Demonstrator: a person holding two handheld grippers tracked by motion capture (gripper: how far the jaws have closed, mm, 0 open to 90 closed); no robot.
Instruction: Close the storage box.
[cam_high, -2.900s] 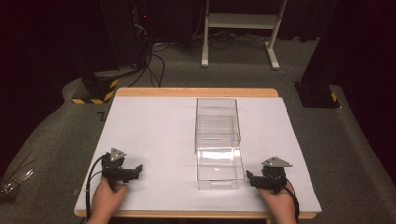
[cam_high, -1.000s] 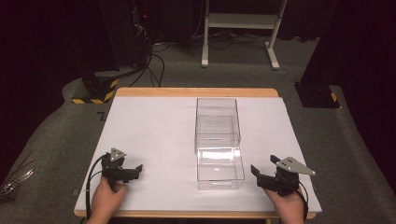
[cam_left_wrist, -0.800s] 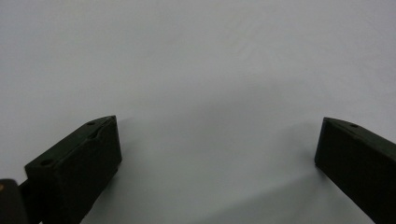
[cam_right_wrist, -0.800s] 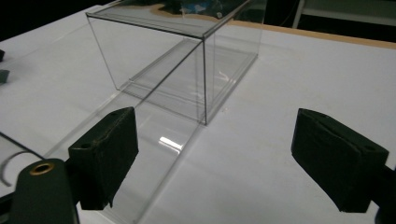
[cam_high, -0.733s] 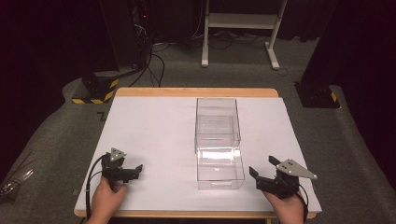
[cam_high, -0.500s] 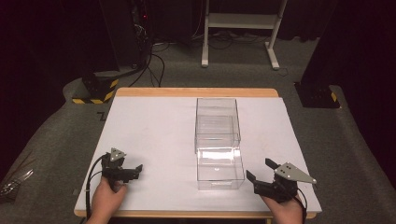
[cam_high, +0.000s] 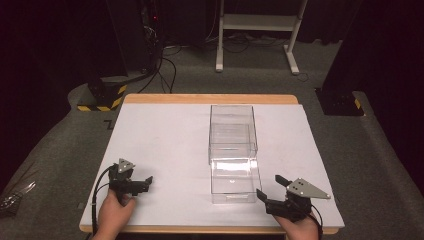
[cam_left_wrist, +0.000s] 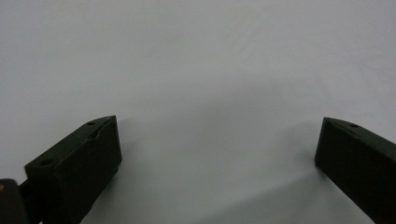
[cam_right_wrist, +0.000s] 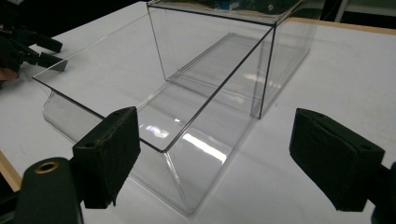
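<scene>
A clear plastic box (cam_high: 232, 131) stands right of the table's middle, and its clear drawer (cam_high: 235, 180) is pulled out toward the near edge. In the right gripper view the drawer (cam_right_wrist: 187, 140) lies just ahead, its near corner between the spread jaws. My right gripper (cam_high: 270, 186) is open by the drawer's near right corner, with nothing held. At the near left, my left gripper (cam_high: 148, 182) points right, low over the white tabletop. Its jaws (cam_left_wrist: 217, 144) are wide apart and hold nothing.
A white sheet (cam_high: 165, 145) covers the table, whose wooden edge (cam_high: 210, 99) shows at the far side. Far off in the right gripper view is the left gripper (cam_right_wrist: 28, 46). On the dark carpet behind stand a white frame (cam_high: 255, 30) and cables (cam_high: 160, 65).
The right gripper tilted, drew slightly right, then came back left and nearer, up to the drawer's near right corner. The left gripper and the box have not moved.
</scene>
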